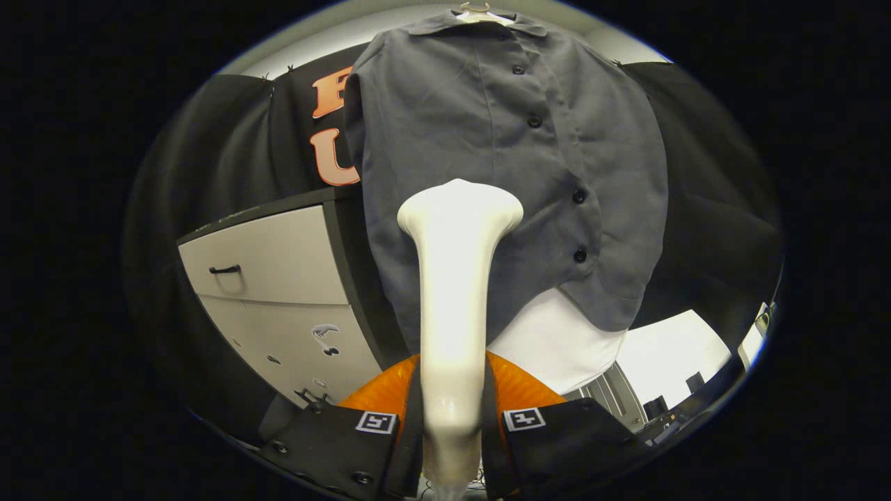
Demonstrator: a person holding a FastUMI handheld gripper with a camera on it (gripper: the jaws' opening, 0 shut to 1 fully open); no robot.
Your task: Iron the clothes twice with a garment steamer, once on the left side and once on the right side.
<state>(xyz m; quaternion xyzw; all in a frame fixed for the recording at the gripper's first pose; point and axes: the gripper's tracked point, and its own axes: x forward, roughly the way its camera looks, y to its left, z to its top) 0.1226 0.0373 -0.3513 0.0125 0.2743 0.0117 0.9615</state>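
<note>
Two fingers of my claw (451, 424) clamped the white garment steamer (456, 278), its head at twelve o'clock against the hanging grey shirt (501, 153), needing slow, flat strokes, I judged.

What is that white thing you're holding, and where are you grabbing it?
The hand-held gripper holds a white garment steamer by its handle, one finger pressing each side. Its wide head points at the grey shirt.

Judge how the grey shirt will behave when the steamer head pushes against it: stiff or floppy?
Probably floppy: the grey shirt hangs from a hanger, its hem loose, so it should swing back. The thin fabric likely gives little resistance. The gripper is shut on the steamer, whose head sits at the shirt's lower front.
</note>
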